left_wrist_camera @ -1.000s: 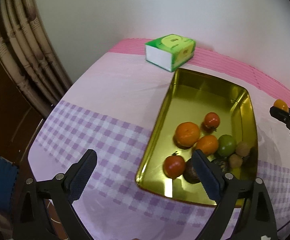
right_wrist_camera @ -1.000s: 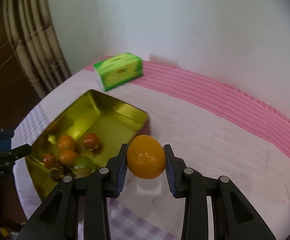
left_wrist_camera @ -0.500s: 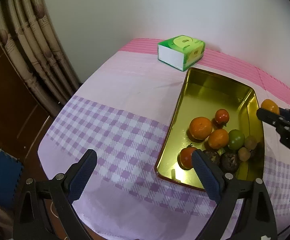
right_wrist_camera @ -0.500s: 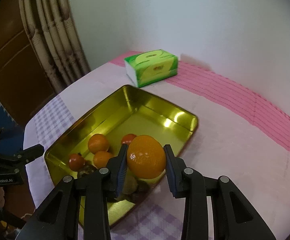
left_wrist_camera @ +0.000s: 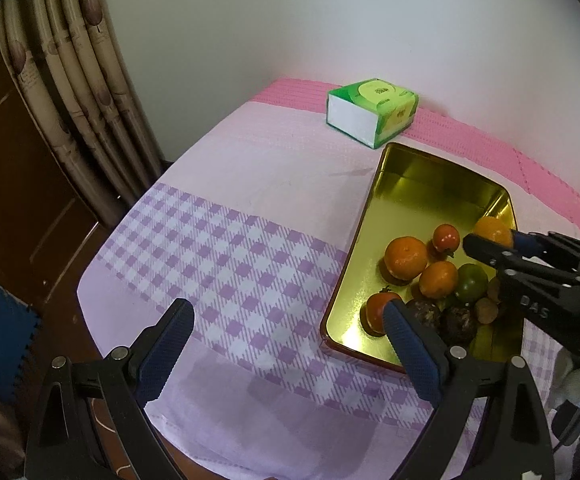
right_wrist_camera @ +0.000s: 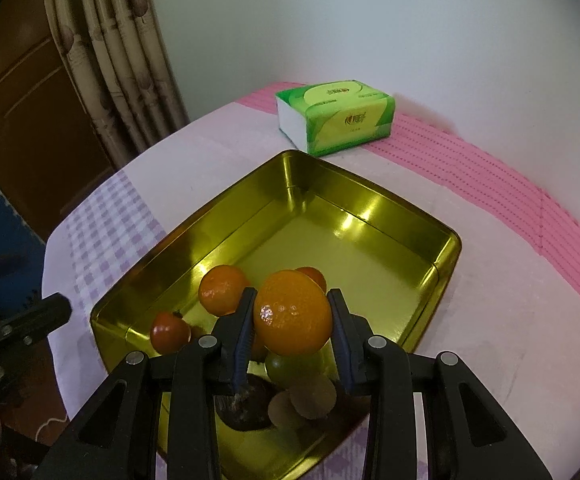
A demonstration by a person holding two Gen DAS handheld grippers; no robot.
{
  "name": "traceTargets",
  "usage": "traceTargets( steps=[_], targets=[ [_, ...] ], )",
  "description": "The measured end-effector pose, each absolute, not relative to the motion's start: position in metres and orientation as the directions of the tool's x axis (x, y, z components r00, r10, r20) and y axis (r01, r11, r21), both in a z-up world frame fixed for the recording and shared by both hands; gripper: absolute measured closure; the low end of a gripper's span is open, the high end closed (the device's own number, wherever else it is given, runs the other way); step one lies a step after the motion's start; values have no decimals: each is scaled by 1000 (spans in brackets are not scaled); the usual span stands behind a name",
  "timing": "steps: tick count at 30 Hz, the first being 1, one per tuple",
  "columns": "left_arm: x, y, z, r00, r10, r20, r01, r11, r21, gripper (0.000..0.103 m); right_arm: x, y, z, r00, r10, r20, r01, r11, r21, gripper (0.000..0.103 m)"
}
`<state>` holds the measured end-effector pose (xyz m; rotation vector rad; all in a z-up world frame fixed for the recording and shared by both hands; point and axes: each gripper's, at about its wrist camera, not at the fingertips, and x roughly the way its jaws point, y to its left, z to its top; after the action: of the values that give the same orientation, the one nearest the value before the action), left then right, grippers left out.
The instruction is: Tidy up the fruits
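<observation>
My right gripper (right_wrist_camera: 292,338) is shut on an orange (right_wrist_camera: 292,312) and holds it above the near end of a gold metal tray (right_wrist_camera: 446,264). It also shows in the left wrist view (left_wrist_camera: 490,240), with the orange (left_wrist_camera: 490,232) over the tray (left_wrist_camera: 364,236). Several fruits lie in the tray's near end: an orange (left_wrist_camera: 405,257), a red tomato (left_wrist_camera: 446,237), a green fruit (left_wrist_camera: 470,286), dark and brown ones. My left gripper (left_wrist_camera: 285,338) is open and empty above the checked cloth, left of the tray.
A green tissue box (left_wrist_camera: 372,110) stands behind the tray near the wall; it also shows in the right wrist view (right_wrist_camera: 334,114). Curtains (left_wrist_camera: 77,80) and a wooden door are at the left. The table edge (left_wrist_camera: 89,312) is close to my left gripper.
My right gripper has carried the orange from beside the tray to above the fruits in it. My left gripper has drawn back and left, away from the tray.
</observation>
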<state>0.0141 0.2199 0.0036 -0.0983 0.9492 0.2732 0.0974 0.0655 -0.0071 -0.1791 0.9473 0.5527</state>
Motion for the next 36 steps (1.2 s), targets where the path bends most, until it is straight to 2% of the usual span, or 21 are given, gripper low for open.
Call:
traceTargets(
  steps=[25,27,31,36],
  targets=[
    [9,209,7,568,185,-802,-252,967,44,9,107,75,-32,436,303,-847,-482,874,65,65],
    [9,208,7,568,186,-802,-251,967,46,9,106,74,-30,442,297,-847,-473,879,61,61],
    [9,208,7,569,187,-801,-252,967,47,9,103,69,-22,459,309,-833,-463,883,72,31],
    [9,207,7,571,186,-800,-250,967,47,9,96,66,-7,485,312,-817,-460,886,65,25]
  ],
)
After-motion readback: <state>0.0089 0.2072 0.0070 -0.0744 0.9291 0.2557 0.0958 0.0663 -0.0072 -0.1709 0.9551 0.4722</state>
